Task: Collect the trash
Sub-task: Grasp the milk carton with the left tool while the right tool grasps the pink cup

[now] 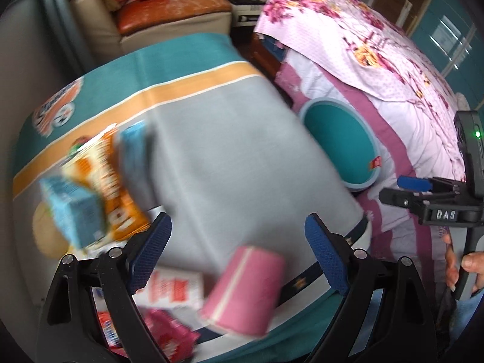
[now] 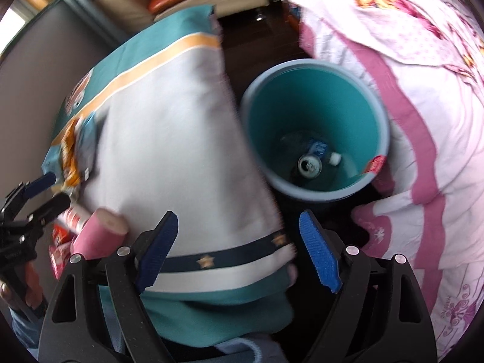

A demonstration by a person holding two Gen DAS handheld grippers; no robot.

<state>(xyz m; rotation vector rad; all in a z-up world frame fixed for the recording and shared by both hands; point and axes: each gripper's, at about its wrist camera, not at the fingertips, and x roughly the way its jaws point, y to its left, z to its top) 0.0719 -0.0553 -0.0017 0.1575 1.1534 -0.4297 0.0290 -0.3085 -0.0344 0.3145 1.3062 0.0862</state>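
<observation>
A pink paper cup [image 1: 245, 290] lies on its side on the cloth-covered table [image 1: 230, 157], just below and between my left gripper's [image 1: 239, 251] open, empty fingers. Left of it lie a white-and-red box [image 1: 172, 287], a pink wrapper [image 1: 169, 335], an orange snack bag [image 1: 112, 187] and two blue cartons [image 1: 72, 211]. The teal bin [image 2: 314, 127] stands on the floor right of the table, holding a can [image 2: 308, 166] and a bottle [image 2: 320, 151]. My right gripper [image 2: 239, 254] is open and empty above the table's near right edge. The cup also shows in the right wrist view [image 2: 96, 233].
A bed with a pink floral quilt [image 1: 393, 84] runs along the right, close against the bin. A beige sofa with an orange cushion [image 1: 169, 15] stands behind the table. Dark floor [image 2: 260, 42] shows between table and bed.
</observation>
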